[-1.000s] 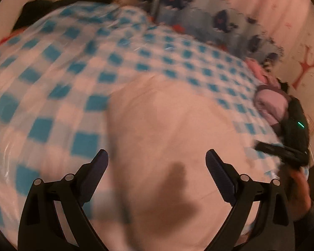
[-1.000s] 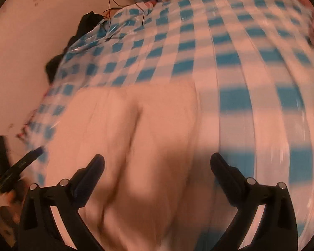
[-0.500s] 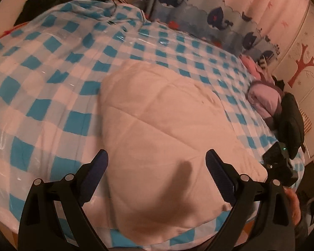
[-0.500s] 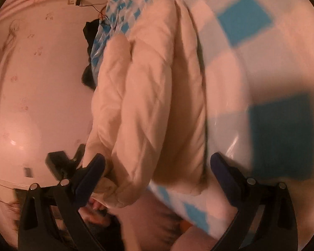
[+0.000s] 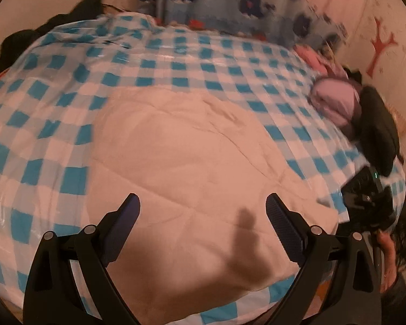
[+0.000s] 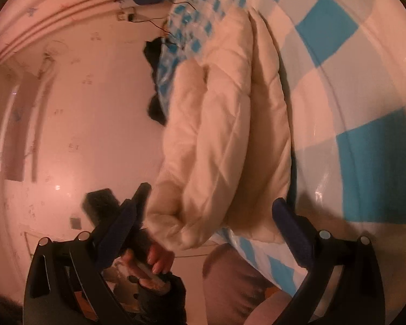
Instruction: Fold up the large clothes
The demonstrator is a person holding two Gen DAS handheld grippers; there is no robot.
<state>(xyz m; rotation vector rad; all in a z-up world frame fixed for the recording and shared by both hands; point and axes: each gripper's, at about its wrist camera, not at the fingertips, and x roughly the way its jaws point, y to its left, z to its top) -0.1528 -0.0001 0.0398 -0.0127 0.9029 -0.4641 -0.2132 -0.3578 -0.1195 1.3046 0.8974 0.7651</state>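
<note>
Cream quilted padded garment (image 5: 192,168), folded into a thick slab, lies on the blue-and-white checked bed cover (image 5: 54,103) — centre of the left view, straight ahead of the wide, empty left gripper (image 5: 203,216). In the right view its long axis runs from upper centre to bottom centre, its near rolled end (image 6: 186,230) just beyond the right gripper (image 6: 211,216) — also wide and empty, and likely the nearer one.

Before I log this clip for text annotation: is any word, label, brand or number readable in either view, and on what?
None can be read.
cream quilted garment: no label or print shows.
checked sheet: pattern only.
whale-print fabric: pictures, no words.
wall decal: a red tree shape, not writing.
right gripper: a green light, no legible marking.
</note>
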